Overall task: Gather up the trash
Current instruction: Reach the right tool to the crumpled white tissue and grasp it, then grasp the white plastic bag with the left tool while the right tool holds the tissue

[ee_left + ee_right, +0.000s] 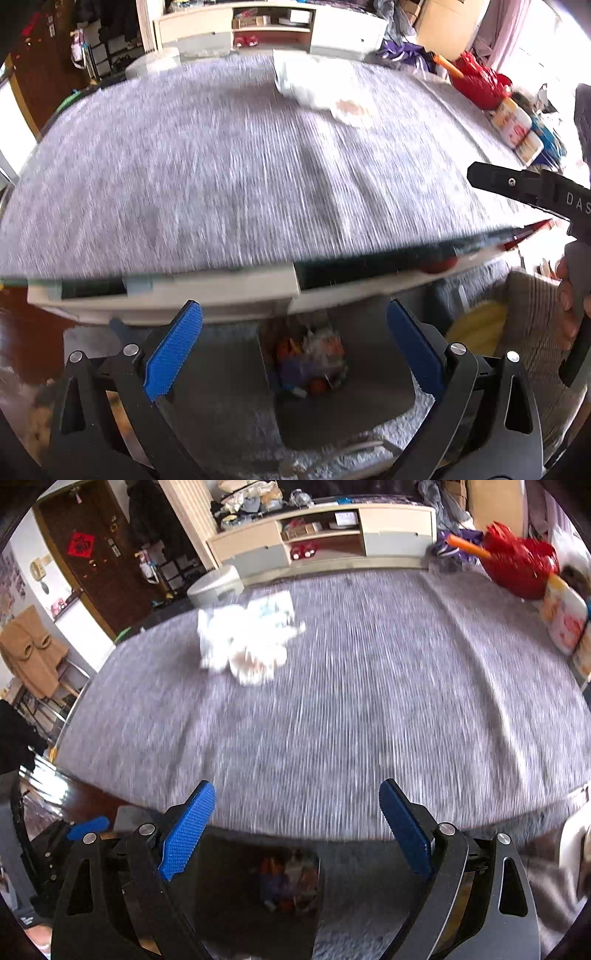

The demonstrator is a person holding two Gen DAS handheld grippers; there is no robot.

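Note:
A heap of crumpled white tissues and wrappers lies on the grey cloth of the table, toward its far side; it also shows in the left wrist view. My left gripper is open and empty, held at the table's near edge. My right gripper is open and empty, also at the near edge, well short of the heap. Below the table edge a dark bin holds colourful trash, seen between my left fingers and also in the right wrist view. Both views are motion-blurred.
A red bag and a white canister stand at the table's far right. A cream TV cabinet lies beyond the table. The right gripper's black body shows at the right of the left wrist view.

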